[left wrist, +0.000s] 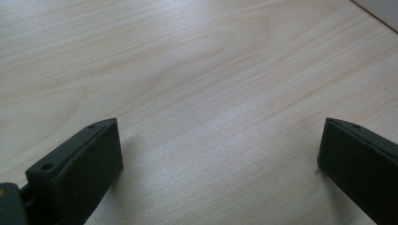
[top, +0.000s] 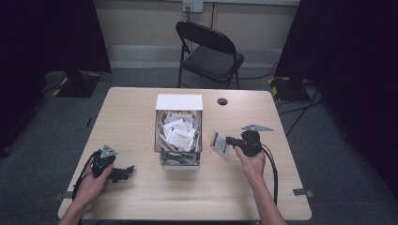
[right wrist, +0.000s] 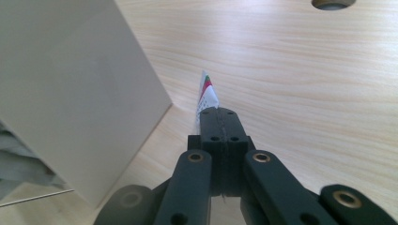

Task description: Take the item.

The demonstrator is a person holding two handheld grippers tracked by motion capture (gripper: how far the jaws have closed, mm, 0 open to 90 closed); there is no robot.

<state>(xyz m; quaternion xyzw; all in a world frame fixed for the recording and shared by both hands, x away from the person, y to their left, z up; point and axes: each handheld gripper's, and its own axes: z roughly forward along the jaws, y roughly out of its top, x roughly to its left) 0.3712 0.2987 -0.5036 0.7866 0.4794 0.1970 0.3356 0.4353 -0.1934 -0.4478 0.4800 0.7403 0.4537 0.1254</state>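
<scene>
A small packet (right wrist: 207, 96) is clamped edge-on between the jaws of the right hand-held gripper (right wrist: 220, 115), just beside the white box (right wrist: 70, 84), apparently above the counter (right wrist: 305, 93). The left hand-held gripper (left wrist: 218, 154) is held apart, low over bare counter.

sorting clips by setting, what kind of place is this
Most likely a recording room or lab set-up, not a home: a bare wooden table on grey carpet, black curtains at both sides, one folding chair against a plain wall, and cables across the floor.
</scene>
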